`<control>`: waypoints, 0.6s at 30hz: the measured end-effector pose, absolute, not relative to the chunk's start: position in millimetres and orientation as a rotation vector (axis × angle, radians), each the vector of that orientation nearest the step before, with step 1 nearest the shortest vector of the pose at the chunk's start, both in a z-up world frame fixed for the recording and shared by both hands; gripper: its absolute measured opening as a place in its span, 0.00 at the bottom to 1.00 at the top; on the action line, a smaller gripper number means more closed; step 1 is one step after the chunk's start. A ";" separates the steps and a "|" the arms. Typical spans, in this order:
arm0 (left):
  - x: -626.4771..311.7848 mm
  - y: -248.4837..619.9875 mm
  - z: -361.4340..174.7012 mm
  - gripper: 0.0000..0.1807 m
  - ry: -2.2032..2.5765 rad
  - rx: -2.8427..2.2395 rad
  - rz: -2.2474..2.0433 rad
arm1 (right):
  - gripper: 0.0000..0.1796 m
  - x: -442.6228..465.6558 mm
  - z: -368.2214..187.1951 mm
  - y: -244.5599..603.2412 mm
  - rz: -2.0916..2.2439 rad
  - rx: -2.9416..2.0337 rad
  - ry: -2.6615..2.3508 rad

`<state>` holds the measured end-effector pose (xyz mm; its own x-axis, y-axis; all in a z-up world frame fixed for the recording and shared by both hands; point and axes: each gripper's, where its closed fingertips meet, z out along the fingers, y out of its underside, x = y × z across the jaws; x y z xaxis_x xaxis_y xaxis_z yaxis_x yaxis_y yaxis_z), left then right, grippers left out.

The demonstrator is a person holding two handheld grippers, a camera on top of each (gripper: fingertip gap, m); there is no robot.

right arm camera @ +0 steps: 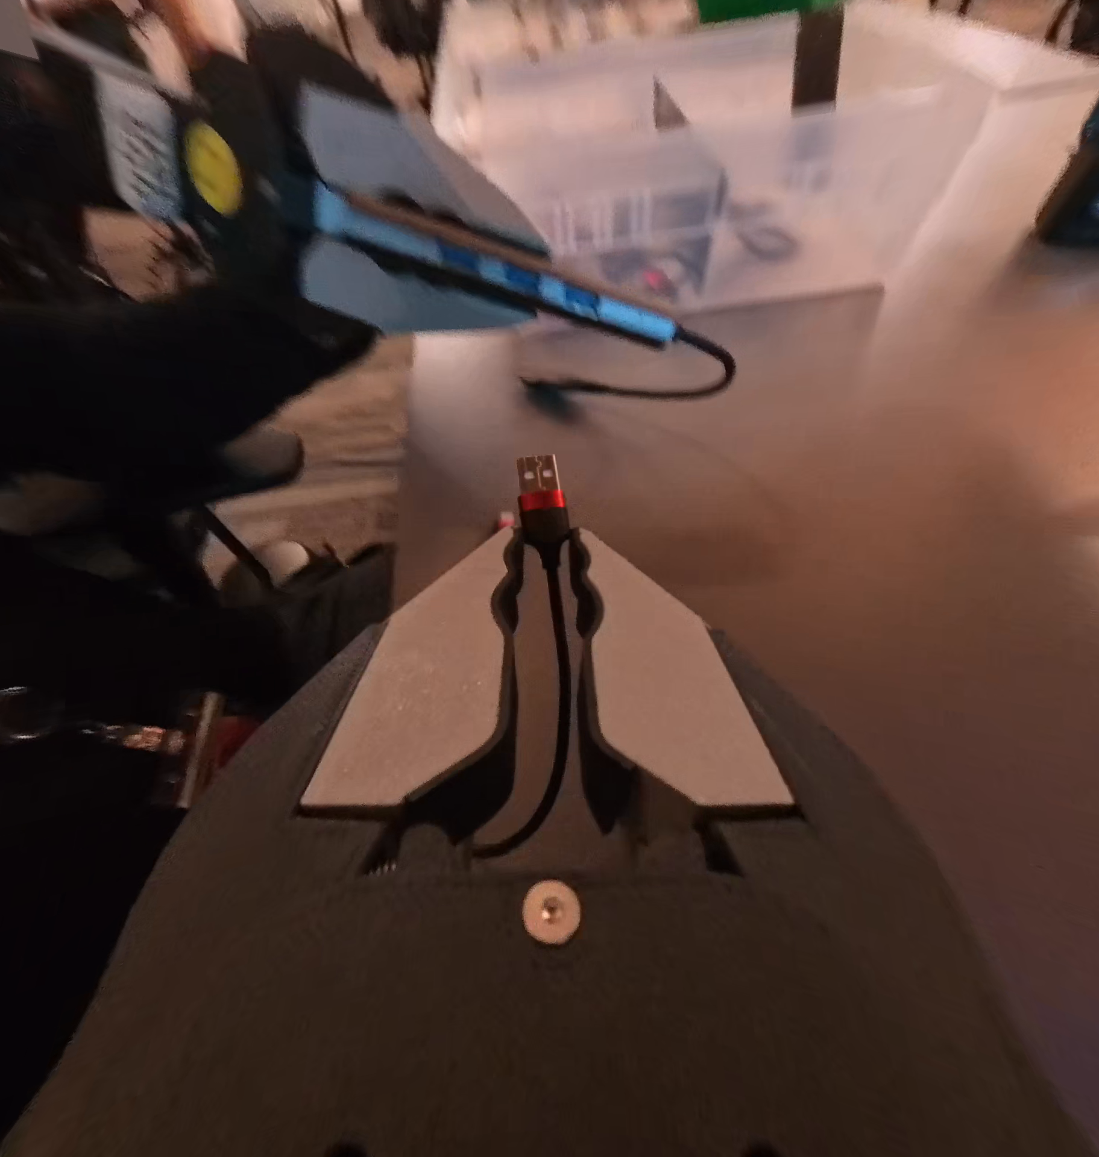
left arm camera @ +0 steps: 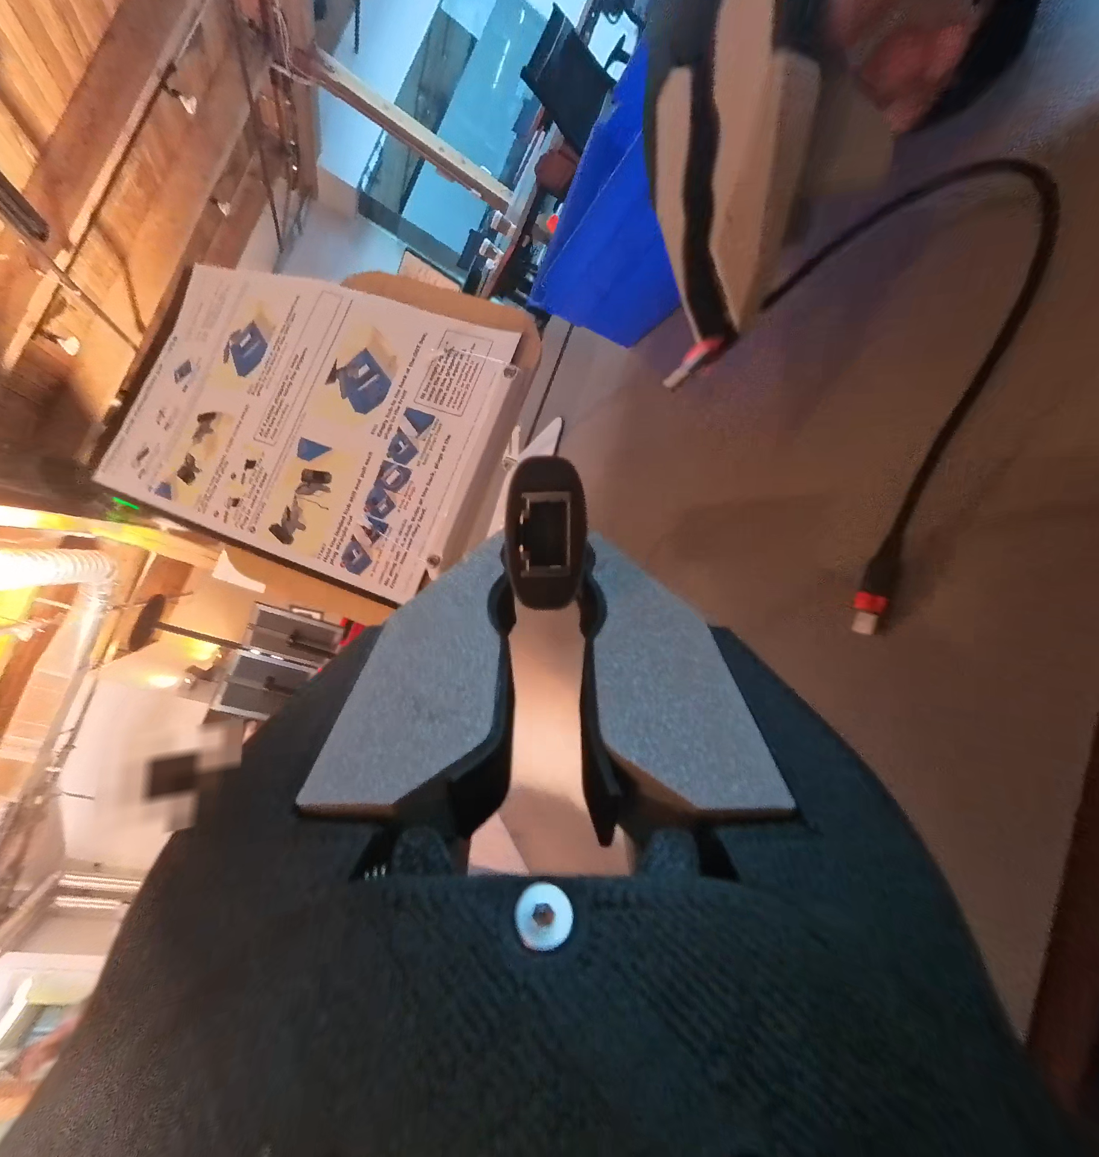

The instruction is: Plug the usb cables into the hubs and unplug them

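Gripping the hub at frame centre, the left gripper has its fingers closed on the hub's narrow body, its end socket facing the camera. In the right wrist view, the right gripper has its fingers clamped on a usb cable just behind the red-ringed plug, at centre. The cable's other plug lies on the desk at middle right.

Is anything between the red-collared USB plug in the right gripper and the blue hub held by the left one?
Nothing visible: the red-collared USB plug, clamped in the right gripper, faces open air toward the blue hub in the left gripper.
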<state>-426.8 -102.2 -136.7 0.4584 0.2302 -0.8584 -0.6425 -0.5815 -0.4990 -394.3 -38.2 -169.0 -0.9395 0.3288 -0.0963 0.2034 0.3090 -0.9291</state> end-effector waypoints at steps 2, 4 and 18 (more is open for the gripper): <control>-419.7 -97.1 -132.3 0.08 0.389 -1.812 1.277 | 0.06 -382.6 -152.5 -39.2 1.802 -0.448 -2.417; -413.4 -94.1 -127.4 0.07 0.417 -1.799 1.300 | 0.06 -372.3 -142.1 -42.0 1.843 -0.396 -2.414; -398.6 -95.1 -109.2 0.07 0.392 -1.712 1.185 | 0.06 -349.3 -105.6 -51.3 1.794 -0.394 -2.388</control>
